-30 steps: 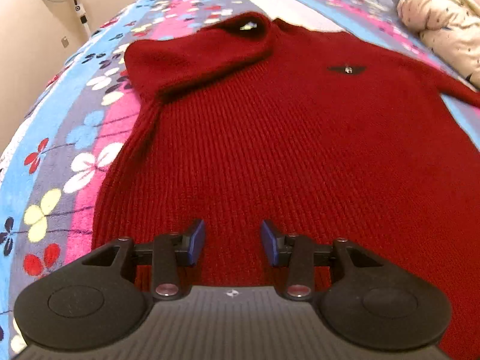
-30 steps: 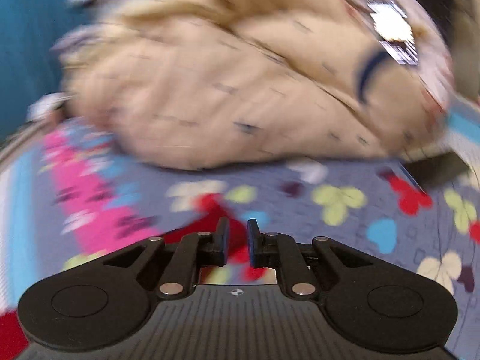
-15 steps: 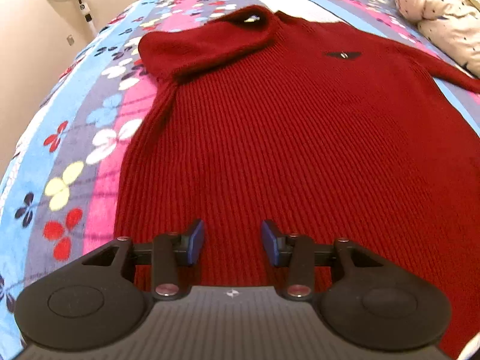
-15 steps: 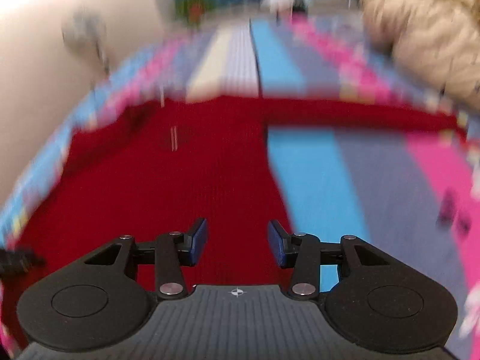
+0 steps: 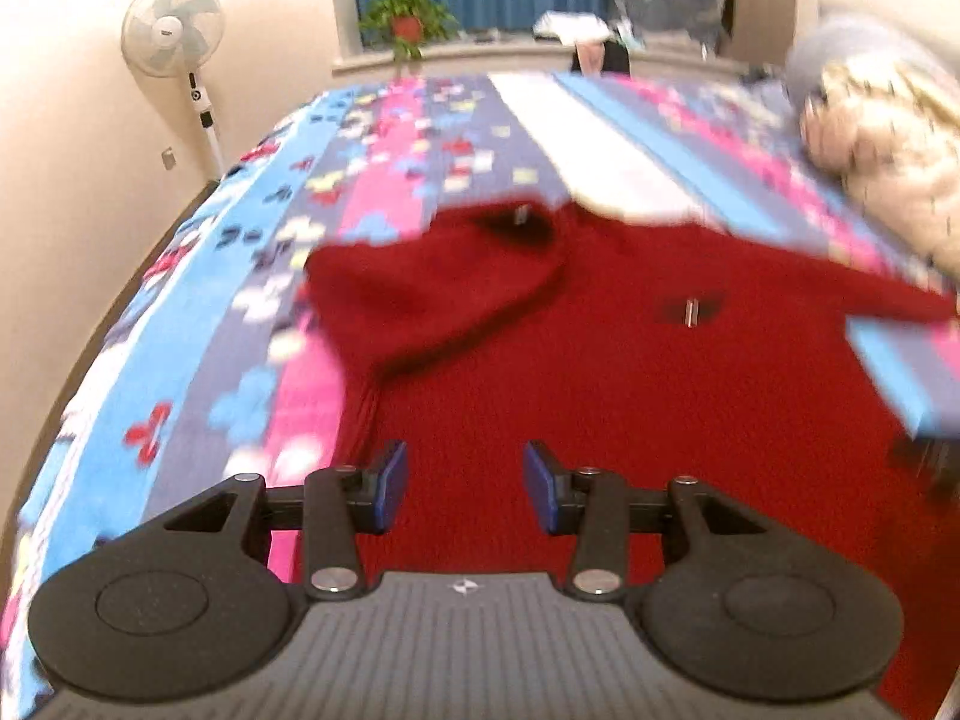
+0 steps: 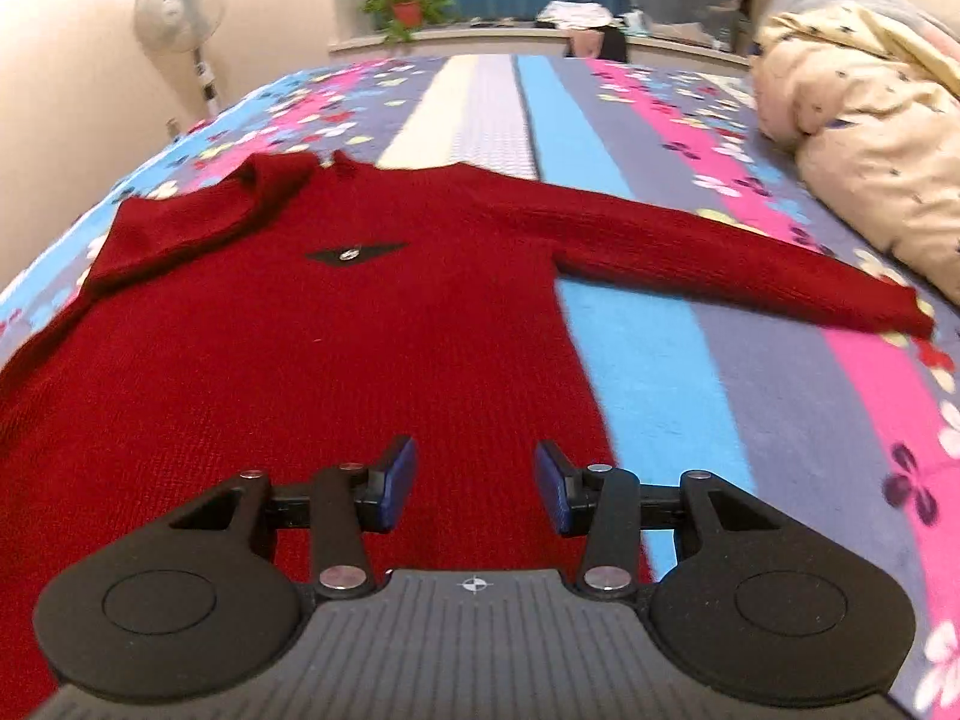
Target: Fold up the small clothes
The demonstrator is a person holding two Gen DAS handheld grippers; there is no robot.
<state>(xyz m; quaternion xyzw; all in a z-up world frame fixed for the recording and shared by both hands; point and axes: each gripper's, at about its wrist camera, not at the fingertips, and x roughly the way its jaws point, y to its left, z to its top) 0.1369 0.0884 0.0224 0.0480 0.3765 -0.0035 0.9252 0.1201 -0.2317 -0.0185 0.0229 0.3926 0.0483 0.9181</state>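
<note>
A red knit sweater lies flat on the bed, front up, with a small dark badge on the chest. Its left sleeve is folded in over the shoulder. Its right sleeve stretches out to the right. The sweater also shows in the left wrist view, blurred. My left gripper is open and empty above the sweater's lower left part. My right gripper is open and empty above the sweater's lower right edge.
The bed has a striped floral cover. A cream quilt bundle lies at the right. A standing fan is by the left wall. A windowsill with a potted plant and boxes runs along the back.
The right gripper let go of the sleeve cuff, opened, and swung left from the quilt to the sweater's lower right. The left gripper pulled back and tilted up, staying open.
</note>
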